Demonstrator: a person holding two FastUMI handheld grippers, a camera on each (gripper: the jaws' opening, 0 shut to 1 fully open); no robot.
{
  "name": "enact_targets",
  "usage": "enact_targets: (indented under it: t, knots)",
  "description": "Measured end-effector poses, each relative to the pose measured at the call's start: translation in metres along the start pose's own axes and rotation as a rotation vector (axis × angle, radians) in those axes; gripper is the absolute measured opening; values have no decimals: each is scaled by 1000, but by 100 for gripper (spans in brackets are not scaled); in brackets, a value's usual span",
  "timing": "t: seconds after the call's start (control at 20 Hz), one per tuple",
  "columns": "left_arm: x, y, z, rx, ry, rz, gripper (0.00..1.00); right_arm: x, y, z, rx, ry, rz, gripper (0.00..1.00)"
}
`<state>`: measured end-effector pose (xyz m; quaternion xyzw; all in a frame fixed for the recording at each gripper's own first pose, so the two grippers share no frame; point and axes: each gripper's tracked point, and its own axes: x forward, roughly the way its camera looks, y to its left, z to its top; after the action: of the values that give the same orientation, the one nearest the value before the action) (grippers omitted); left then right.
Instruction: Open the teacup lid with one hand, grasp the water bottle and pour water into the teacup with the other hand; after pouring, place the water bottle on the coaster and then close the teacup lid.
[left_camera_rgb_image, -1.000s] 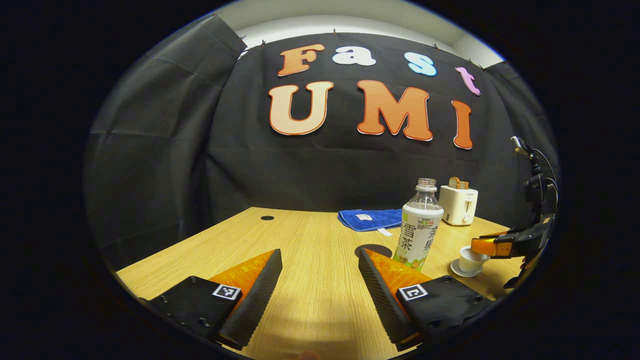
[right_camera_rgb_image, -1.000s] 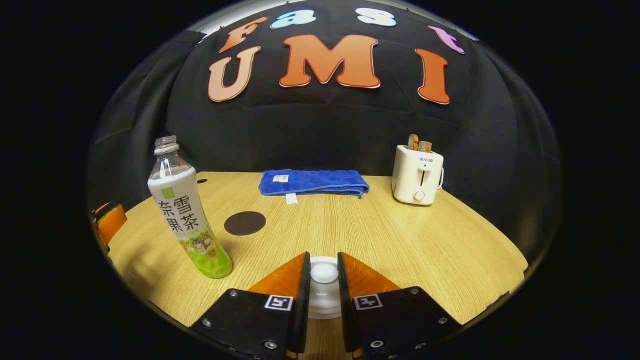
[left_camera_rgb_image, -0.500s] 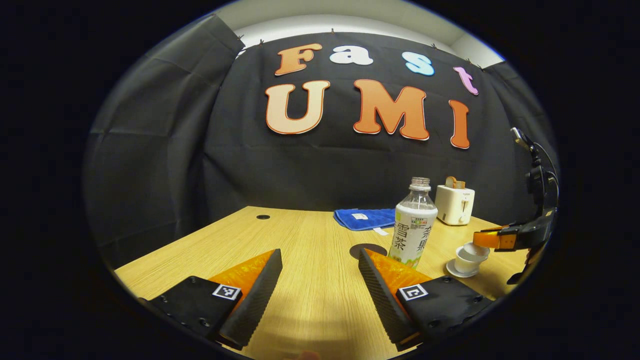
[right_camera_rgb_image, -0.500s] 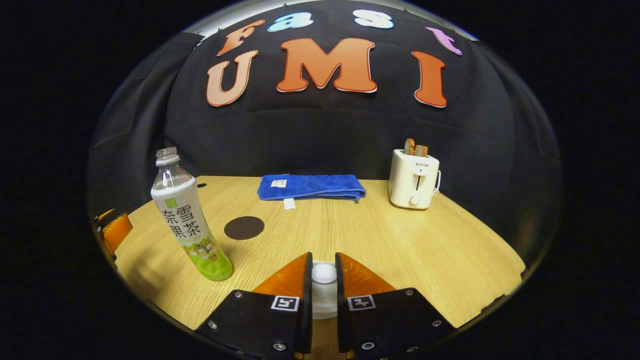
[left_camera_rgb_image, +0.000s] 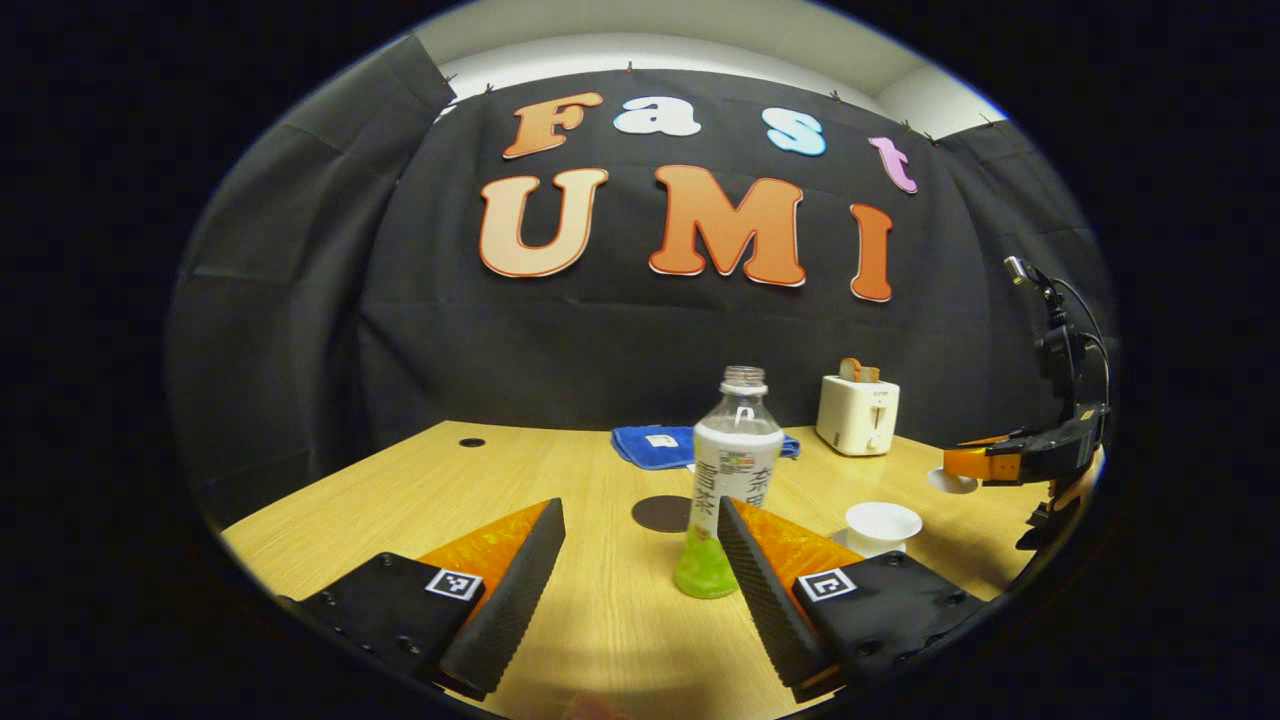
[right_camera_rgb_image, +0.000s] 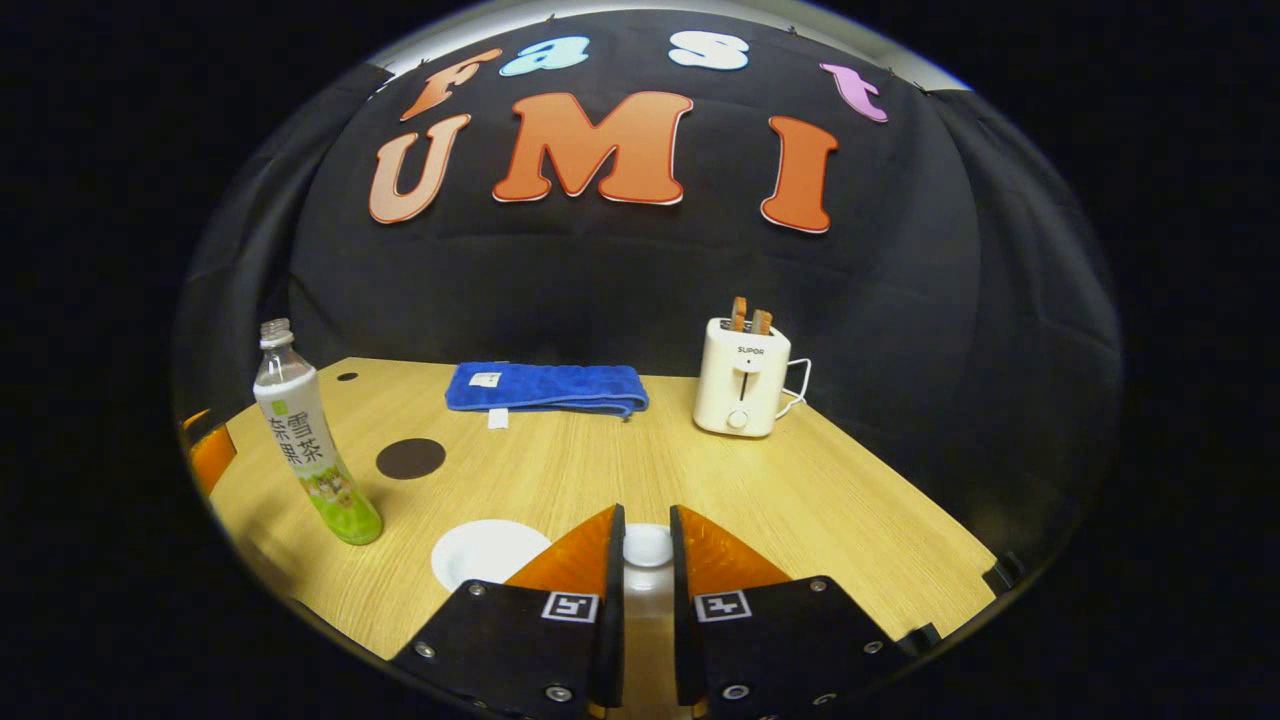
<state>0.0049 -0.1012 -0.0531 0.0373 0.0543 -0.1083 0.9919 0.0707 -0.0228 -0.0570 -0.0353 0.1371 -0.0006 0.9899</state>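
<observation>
The right claw (right_camera_rgb_image: 647, 560) is clenched on the teacup lid (right_camera_rgb_image: 647, 545), held clear of the open teacup (left_camera_rgb_image: 882, 524) on the counter (right_camera_rgb_image: 820, 500). The left claw (left_camera_rgb_image: 640, 560) is released, its fingers spread before the upright water bottle (left_camera_rgb_image: 733, 480). The dark coaster (left_camera_rgb_image: 662, 513) lies just behind the bottle

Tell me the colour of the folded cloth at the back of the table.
Blue, with a small white tag; the cloth shows best in the right gripper view.

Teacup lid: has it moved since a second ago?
Yes. The right gripper, shut on the lid, has carried it off the teacup and rightward; in the left gripper view it hangs apart from the cup.
</observation>
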Motion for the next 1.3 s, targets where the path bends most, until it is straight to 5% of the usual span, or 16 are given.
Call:
enact_targets:
  t: [0.55, 1.15, 1.3]
  knots:
    - [32, -49, -18, -2, 12, -69, 99, 24, -24, -27, 47, 55, 10, 21]
    - [77, -51, -38, -8, 31, -11, 99, 17, -51, -23, 142, 49, -2, 20]
    - [74, -50, -36, -4, 33, -11, 71, 15, -55, -20, 152, 42, -4, 20]
